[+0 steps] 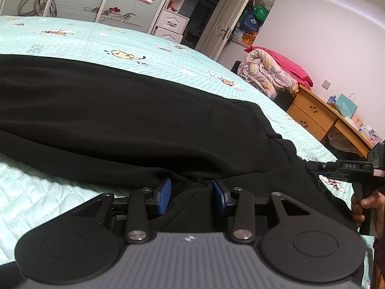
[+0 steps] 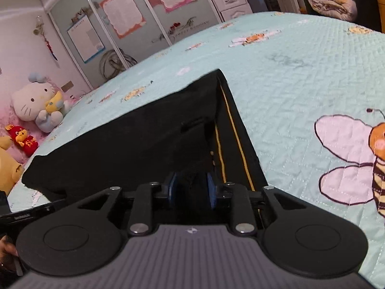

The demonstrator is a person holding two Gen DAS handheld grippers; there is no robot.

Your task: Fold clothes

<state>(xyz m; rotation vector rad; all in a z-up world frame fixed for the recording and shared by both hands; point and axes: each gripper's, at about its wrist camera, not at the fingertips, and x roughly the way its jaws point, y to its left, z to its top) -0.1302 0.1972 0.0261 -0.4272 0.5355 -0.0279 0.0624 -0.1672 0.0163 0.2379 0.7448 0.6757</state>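
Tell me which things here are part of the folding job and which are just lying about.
Part of the job:
- black garment
- left gripper, fingers apart around the cloth
- right gripper, cloth between its fingers
- bed, the work surface

Lying about:
- plush cat
- red doll
- bundled quilt
- desk
- gift bag

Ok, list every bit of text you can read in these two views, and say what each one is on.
"SWEET WEDDING": decal on the wardrobe door, under cursive characters I cannot make out.
"DAS": on the right tool, seen from the left wrist camera.
Pink-bordered posters on the wardrobe: print too small.
Teal gift bag on the desk: lettering blurred.
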